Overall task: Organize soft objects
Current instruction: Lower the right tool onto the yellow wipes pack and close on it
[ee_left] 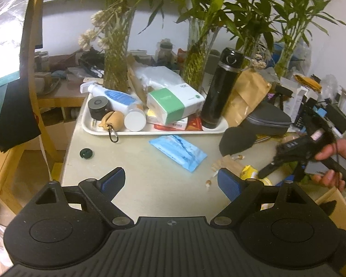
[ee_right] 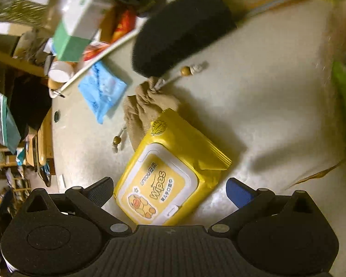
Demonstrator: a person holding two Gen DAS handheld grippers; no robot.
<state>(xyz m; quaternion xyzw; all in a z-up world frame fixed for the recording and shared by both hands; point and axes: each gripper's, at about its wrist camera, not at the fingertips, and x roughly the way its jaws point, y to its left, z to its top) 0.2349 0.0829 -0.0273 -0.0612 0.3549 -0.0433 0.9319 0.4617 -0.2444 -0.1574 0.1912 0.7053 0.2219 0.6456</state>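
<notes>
Lying between the wide-open, empty right tool (ee_right: 169, 191): yellow wipes pack (ee_right: 163, 184), apparently untouched.

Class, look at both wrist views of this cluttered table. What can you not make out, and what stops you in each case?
- Wipes pack: near end hidden behind the right gripper body, right view.
- Tan pouch: partly under the wipes pack, right view.
- Tray contents: smeared by blur in the right view.
- Right gripper in the left view: blurred, jaws unreadable.
- Thermos base: behind the tray rim, left view.
</notes>
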